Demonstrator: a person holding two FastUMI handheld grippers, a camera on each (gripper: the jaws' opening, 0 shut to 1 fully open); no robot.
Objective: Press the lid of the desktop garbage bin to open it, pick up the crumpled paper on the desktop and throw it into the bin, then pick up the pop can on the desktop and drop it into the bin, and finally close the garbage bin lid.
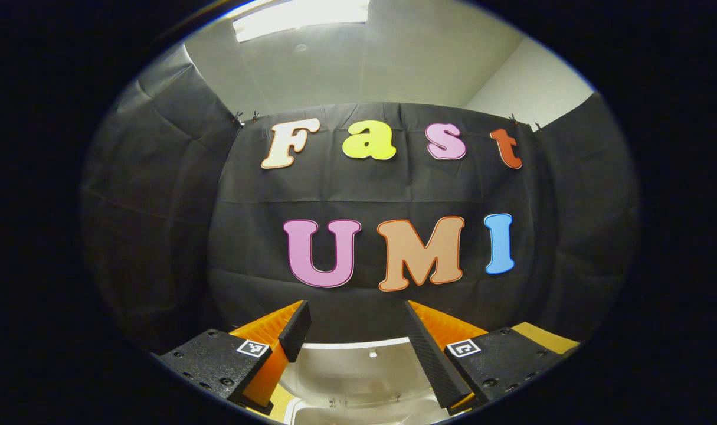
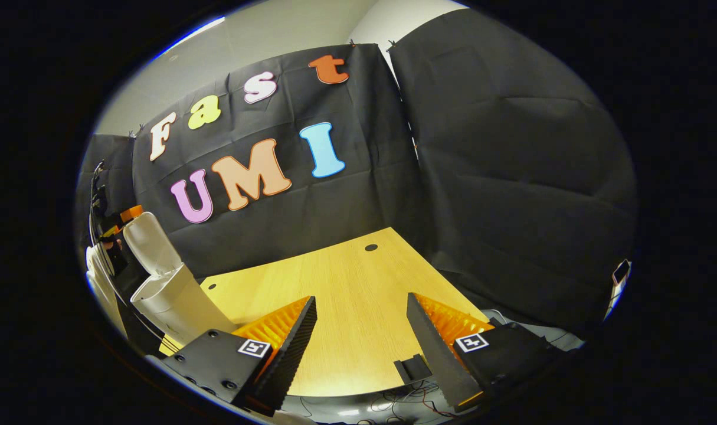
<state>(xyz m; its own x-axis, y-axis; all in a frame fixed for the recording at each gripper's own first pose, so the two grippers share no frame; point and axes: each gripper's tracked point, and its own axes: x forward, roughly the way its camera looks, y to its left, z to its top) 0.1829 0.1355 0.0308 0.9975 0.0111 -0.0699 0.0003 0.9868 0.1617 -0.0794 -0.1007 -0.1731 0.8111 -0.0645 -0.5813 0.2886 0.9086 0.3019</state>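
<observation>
The white desktop bin (image 2: 175, 304) stands at the table's left end in the right gripper view, its lid (image 2: 149, 242) swung up and standing open. My left gripper (image 2: 120, 221) hovers by the top of that raised lid. In the left gripper view my left gripper (image 1: 355, 307) is open with nothing between its fingers, and the white lid (image 1: 358, 366) lies just below and beyond them. My right gripper (image 2: 361, 298) is open and holds nothing, above the wooden table (image 2: 358, 265) to the right of the bin.
Black cloth walls close the booth behind and to the right. The tabletop has a small round hole (image 2: 370, 247) near its far corner. A black clamp (image 2: 414, 367) sits on the near edge, with loose cables (image 2: 405, 396) below it.
</observation>
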